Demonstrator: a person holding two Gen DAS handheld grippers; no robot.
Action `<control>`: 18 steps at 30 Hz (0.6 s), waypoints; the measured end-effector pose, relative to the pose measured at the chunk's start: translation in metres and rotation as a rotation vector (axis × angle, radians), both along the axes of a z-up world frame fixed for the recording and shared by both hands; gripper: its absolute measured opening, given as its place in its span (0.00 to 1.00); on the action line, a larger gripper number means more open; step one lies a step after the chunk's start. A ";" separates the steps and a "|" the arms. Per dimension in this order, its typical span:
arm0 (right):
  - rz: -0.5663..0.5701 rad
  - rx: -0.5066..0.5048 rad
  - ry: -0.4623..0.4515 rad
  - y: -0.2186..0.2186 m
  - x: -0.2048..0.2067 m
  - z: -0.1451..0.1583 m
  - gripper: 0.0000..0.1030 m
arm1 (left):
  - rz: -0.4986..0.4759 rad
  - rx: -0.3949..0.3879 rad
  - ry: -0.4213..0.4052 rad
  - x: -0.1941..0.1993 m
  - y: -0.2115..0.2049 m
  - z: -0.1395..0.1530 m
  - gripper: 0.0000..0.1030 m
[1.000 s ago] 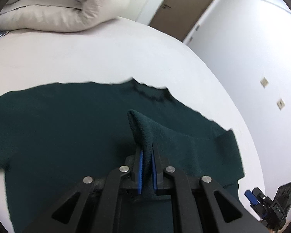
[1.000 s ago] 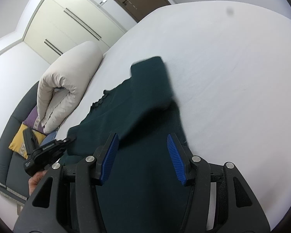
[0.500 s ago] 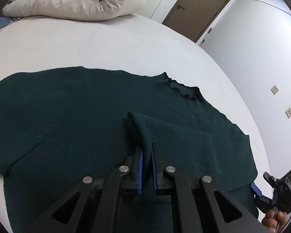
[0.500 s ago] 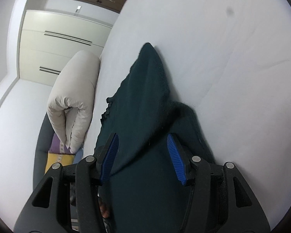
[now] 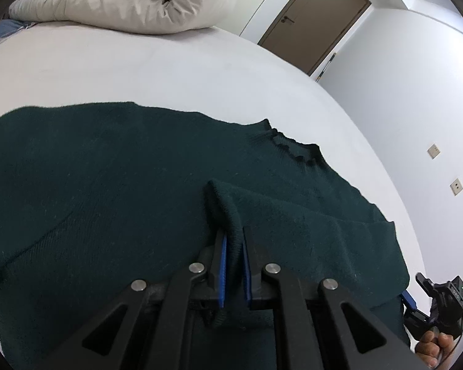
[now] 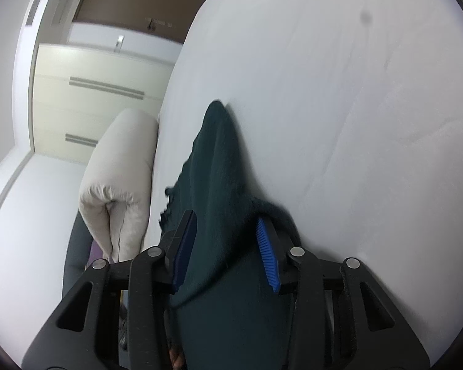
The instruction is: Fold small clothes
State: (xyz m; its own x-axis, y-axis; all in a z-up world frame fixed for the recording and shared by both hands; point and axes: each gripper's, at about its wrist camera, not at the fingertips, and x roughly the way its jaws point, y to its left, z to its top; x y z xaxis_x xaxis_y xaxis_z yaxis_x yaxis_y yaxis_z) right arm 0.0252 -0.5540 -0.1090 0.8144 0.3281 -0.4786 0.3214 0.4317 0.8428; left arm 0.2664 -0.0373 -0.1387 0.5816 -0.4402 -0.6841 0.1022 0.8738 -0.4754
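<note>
Dark green sweater (image 5: 114,185): spread flat on the white bed (image 5: 139,71), body extending ahead and to the left of the left fingers; scalloped collar (image 5: 296,151) ahead and to the right of them.

Left gripper (image 5: 233,246): clenched on a raised fold of the sweater, cloth pinched between the blue pads (image 5: 221,265) and rising just past the tips.

Folded-over sleeve (image 5: 339,240): lies to the right of the left fingers; its cuff edge runs toward the bed's right border.

Right gripper (image 6: 228,240): fingers spread apart, the sweater's edge lying between them; whether either pad touches cloth cannot be told. Seen small in the left wrist view, at the sweater's lower right corner.

Open room: bare sheet beyond the sweater's far edge, and wide sheet to the right of the right fingers.

Rolled beige duvet (image 5: 123,3): far end of the bed, well apart from the sweater.
</note>
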 end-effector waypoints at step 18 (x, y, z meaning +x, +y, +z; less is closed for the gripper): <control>0.152 -0.480 0.216 -0.007 0.145 0.023 0.38 | 0.009 -0.018 -0.036 -0.002 0.000 -0.009 0.13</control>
State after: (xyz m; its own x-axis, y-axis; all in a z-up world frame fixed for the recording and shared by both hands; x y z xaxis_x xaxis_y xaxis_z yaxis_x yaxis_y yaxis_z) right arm 0.1702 -0.5610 -0.0859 0.6412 0.1380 -0.7549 0.3694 0.8067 0.4612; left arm 0.2643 -0.0371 -0.1474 0.6095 -0.4468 -0.6548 0.1118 0.8662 -0.4870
